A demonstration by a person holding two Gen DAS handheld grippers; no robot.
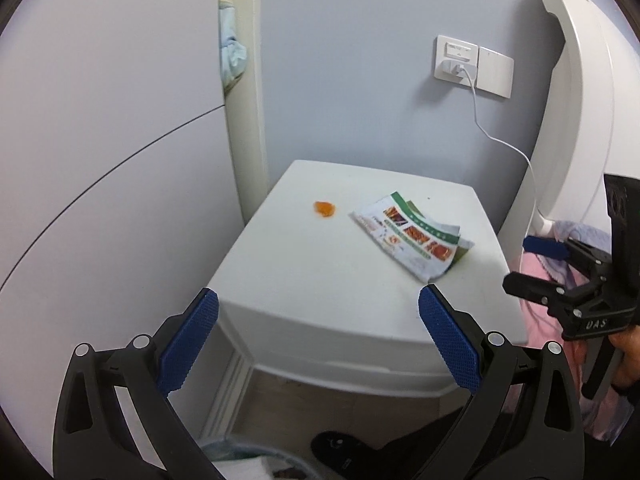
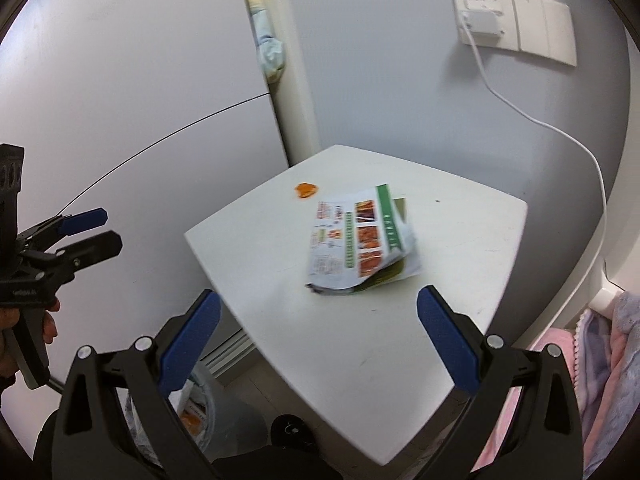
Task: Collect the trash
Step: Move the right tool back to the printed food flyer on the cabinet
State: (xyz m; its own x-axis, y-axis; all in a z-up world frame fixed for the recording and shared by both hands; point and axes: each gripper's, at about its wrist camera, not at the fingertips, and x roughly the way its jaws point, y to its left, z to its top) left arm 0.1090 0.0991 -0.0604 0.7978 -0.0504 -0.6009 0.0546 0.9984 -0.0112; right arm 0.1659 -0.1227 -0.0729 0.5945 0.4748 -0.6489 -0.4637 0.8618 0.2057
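Observation:
A folded printed leaflet [image 1: 412, 234] [image 2: 360, 240] lies on the white bedside table [image 1: 320, 280] [image 2: 440, 280], right of centre. A small orange scrap [image 1: 324, 209] [image 2: 306, 190] lies to its left near the back. My left gripper [image 1: 318, 332] is open and empty, hovering before the table's front edge; it also shows at the left of the right wrist view [image 2: 102, 228]. My right gripper [image 2: 318, 332] is open and empty, above the table's near corner, just short of the leaflet; it also shows at the right of the left wrist view [image 1: 520, 264].
A lined trash bin [image 2: 196, 408] [image 1: 248, 460] stands on the floor below the table's front left. A white charger cable [image 1: 500, 140] hangs from the wall socket [image 1: 456, 60]. A wardrobe door [image 1: 100, 160] is on the left; pink bedding [image 2: 600, 360] on the right.

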